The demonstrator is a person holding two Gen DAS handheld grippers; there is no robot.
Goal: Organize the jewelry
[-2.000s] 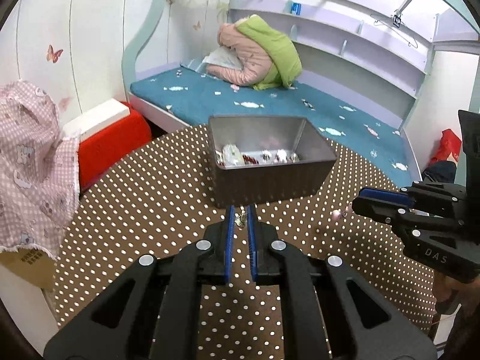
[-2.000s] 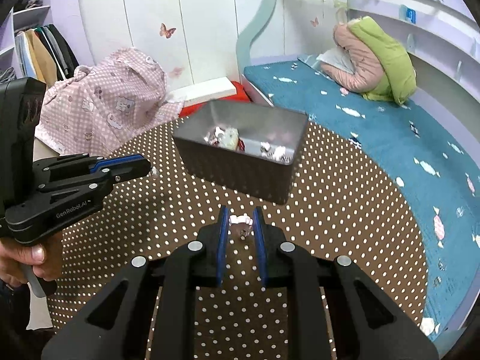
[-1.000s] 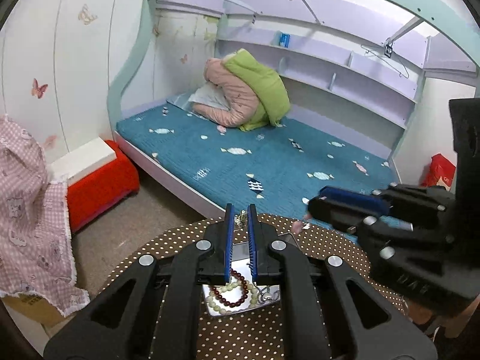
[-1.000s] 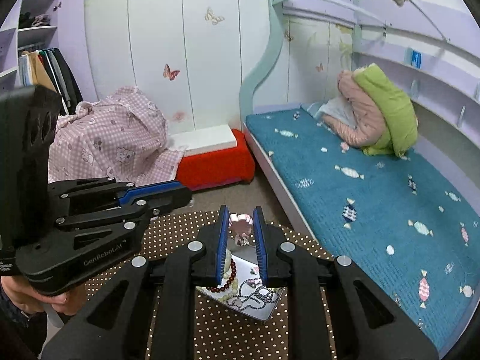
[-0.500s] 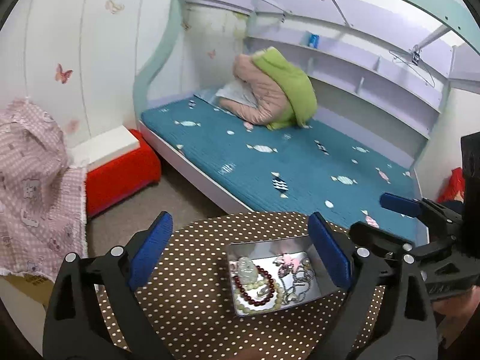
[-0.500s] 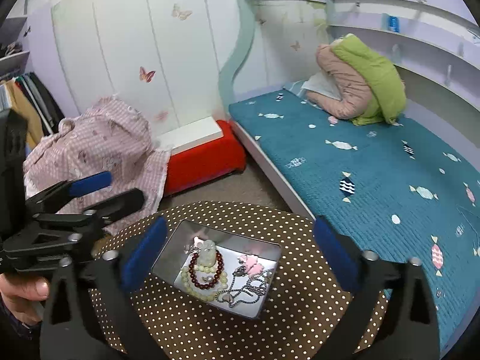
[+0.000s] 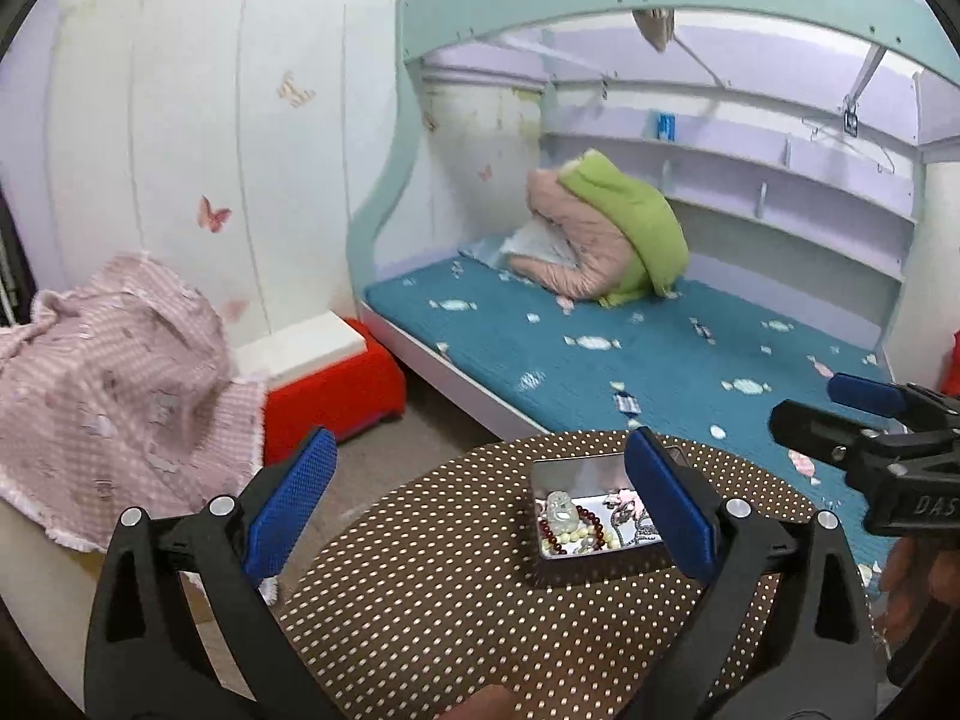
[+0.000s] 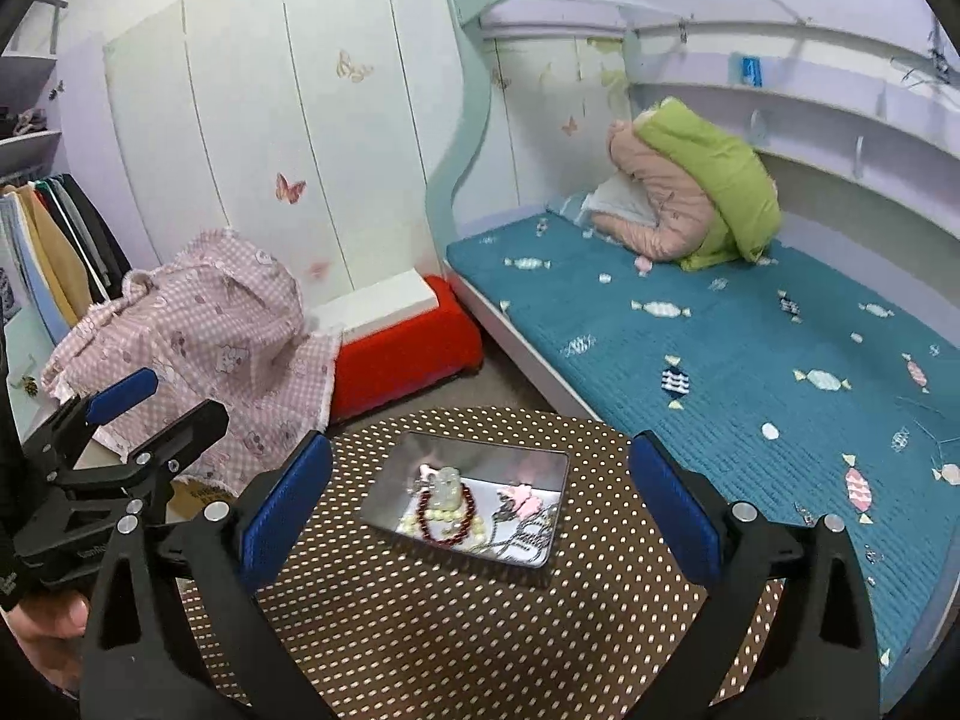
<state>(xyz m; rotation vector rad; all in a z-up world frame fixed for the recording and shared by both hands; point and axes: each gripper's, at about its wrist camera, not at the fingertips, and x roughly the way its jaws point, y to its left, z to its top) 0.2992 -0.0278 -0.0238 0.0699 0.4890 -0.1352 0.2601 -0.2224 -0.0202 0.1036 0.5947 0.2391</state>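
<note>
Far left, a pink checked cloth [image 8: 198, 324] lies heaped against the white butterfly wall, with a red box [image 8: 402, 354] topped in white just beside it on the floor. Next along is the left gripper [image 7: 480, 498], raised above the round brown polka-dot table [image 7: 420, 588]. Its blue-padded fingers [image 7: 288, 504] are spread wide and there is nothing between them. From the right wrist camera that same gripper shows at the left edge, with a bare hand [image 8: 48, 630] wrapped round its handle.

Centre stage now: the metal tin [image 8: 384, 486] sits on the table, open-topped, and the jewelry is all inside it. A dark red bead bracelet [image 8: 447, 516] curls round a pale green pendant [image 8: 447, 480]. A string of cream beads [image 8: 444, 519] lies touching the bracelet, a pink flower piece [image 8: 528, 495] rests toward the right, and a silver chain [image 8: 522, 534] is tangled at the near right corner.

Moving right, the right gripper [image 8: 480, 504] hangs above the table too, jaws gaping, gripping nothing, with the tin framed in the gap well below them. In the left wrist view it pokes in from the right edge, off beyond the tin.

Beyond the table on the right runs the bed with its teal candy-print mattress [image 8: 720, 336], and a pink and green quilt [image 8: 690, 192] bundled at its far end under the lilac shelves [image 7: 780, 180].
</note>
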